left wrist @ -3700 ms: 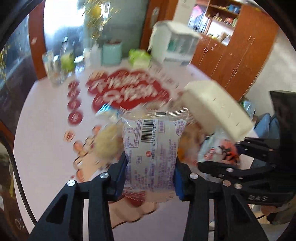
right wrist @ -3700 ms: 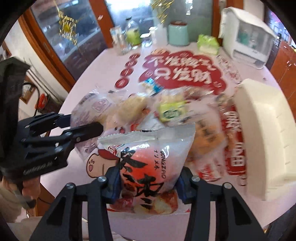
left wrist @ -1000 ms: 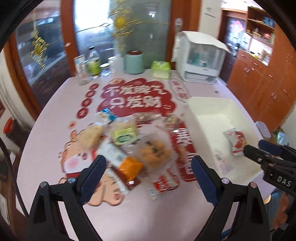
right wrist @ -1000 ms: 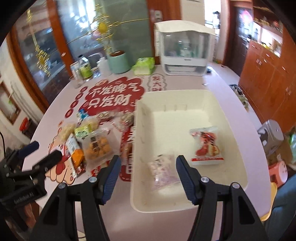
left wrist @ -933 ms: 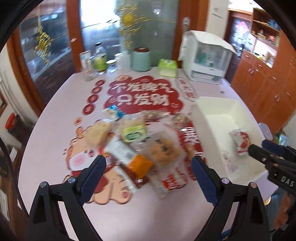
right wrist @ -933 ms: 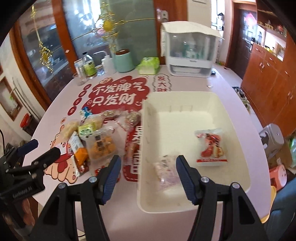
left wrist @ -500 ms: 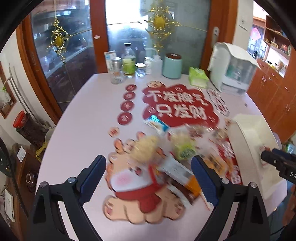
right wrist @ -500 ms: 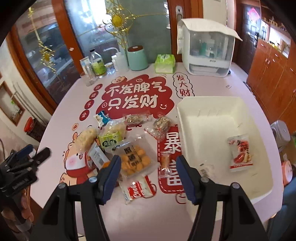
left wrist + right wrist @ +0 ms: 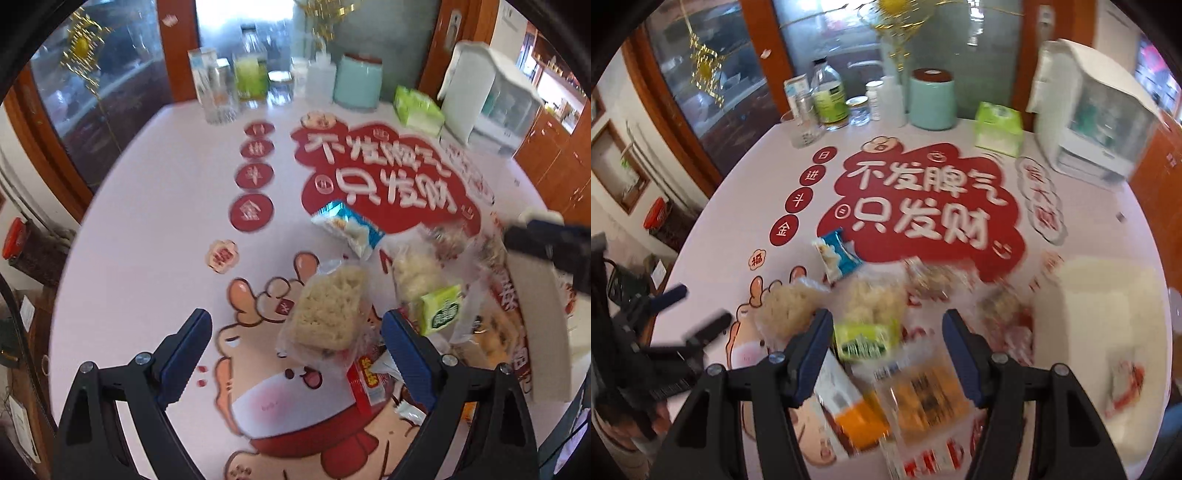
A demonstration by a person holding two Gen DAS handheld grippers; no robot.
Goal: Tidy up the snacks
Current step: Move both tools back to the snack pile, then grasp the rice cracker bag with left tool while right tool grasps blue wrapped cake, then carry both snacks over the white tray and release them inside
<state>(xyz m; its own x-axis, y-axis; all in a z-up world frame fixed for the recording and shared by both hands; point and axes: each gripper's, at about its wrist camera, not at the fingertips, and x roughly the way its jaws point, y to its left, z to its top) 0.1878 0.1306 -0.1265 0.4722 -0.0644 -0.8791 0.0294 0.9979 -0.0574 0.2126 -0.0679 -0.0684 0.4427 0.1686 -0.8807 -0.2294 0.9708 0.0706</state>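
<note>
— Snacks first: where do they lie?

— Bunched on the pink surface (image 9: 140, 206), at the near right of its printed red design. A clear noodle packet (image 9: 332, 306) lies at the left edge of the heap, a green-labelled packet (image 9: 866, 341) just beside it, a blue and white packet (image 9: 351, 225) farther back and a little apart, and an orange packet (image 9: 860, 417) nearest the right camera (much of this is blurred).

— And the hand-held grippers?

— The left hand-held gripper (image 9: 295, 354) hangs above the noodle packet with its jaws spread wide and nothing between the pads. The right hand-held gripper (image 9: 886, 354) is over the green-labelled packet, jaws parted and likewise empty.

— Where is the bin?

— The white bin (image 9: 1108, 295) sits at the right edge of the surface, just beside the heap; a red-printed packet (image 9: 1126, 384) lies inside it.

— Open room?

— The left half of the surface is bare to its rounded edge. Along the far edge stand bottles (image 9: 827, 99), a mint canister (image 9: 932, 99), a green tissue pack (image 9: 997, 127) and a white appliance (image 9: 1093, 110), well apart from the heap.
</note>
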